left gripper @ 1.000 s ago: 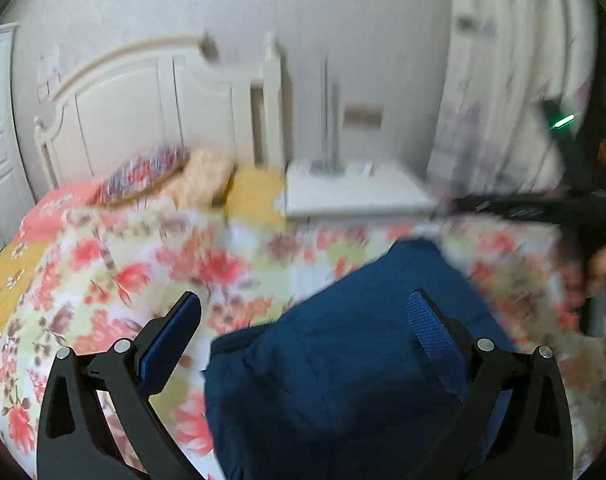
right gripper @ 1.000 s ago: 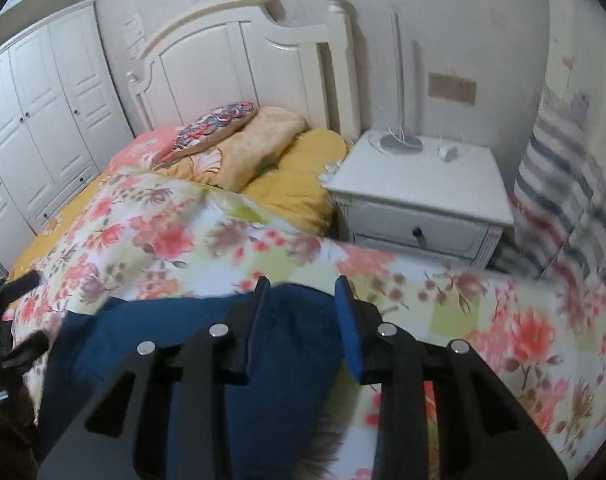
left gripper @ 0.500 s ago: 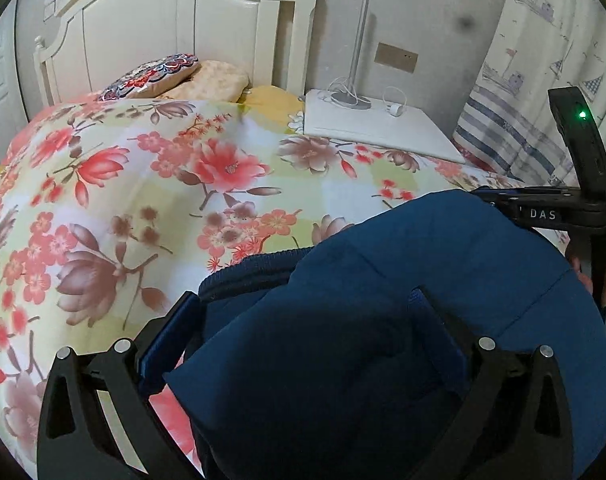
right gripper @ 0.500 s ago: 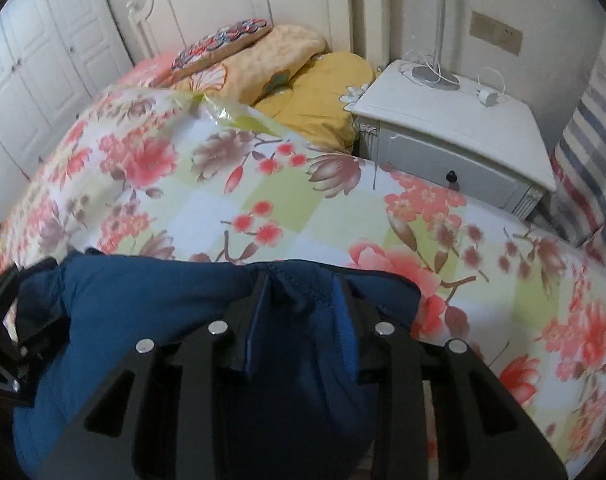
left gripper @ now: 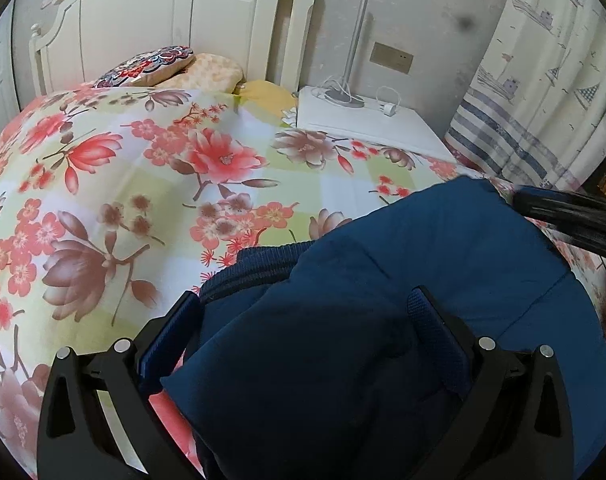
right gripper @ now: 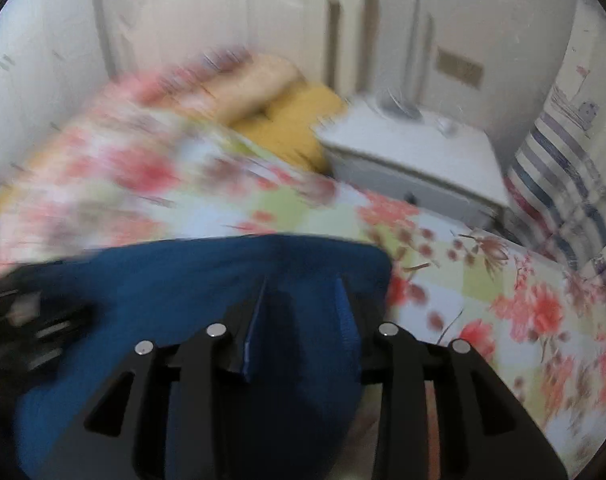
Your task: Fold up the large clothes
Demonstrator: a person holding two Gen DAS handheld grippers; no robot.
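Blue jacket [left gripper: 383, 300] ribbed hem shows (left view only).

The blue garment [left gripper: 383, 340], bunched between the wide-spread fingers of the left gripper [left gripper: 303, 320] a second ago, now lies flatter on the floral quilt [left gripper: 123, 200], while the right gripper [right gripper: 301, 304] swings, blurring its view.

garment [left gripper: 383, 280]: plain navy blue, ribbed band same blue | quilt [left gripper: 123, 184] ahead of left gripper: pale green-white checks, coral and brown flowers | pillow [left gripper: 147, 66]: red-navy ornate print | nightstand [left gripper: 363, 120]: white | curtain [left gripper: 523, 92] far right: cream, blue-grey stripes, boats | gripper pads [left gripper: 167, 332]: blue
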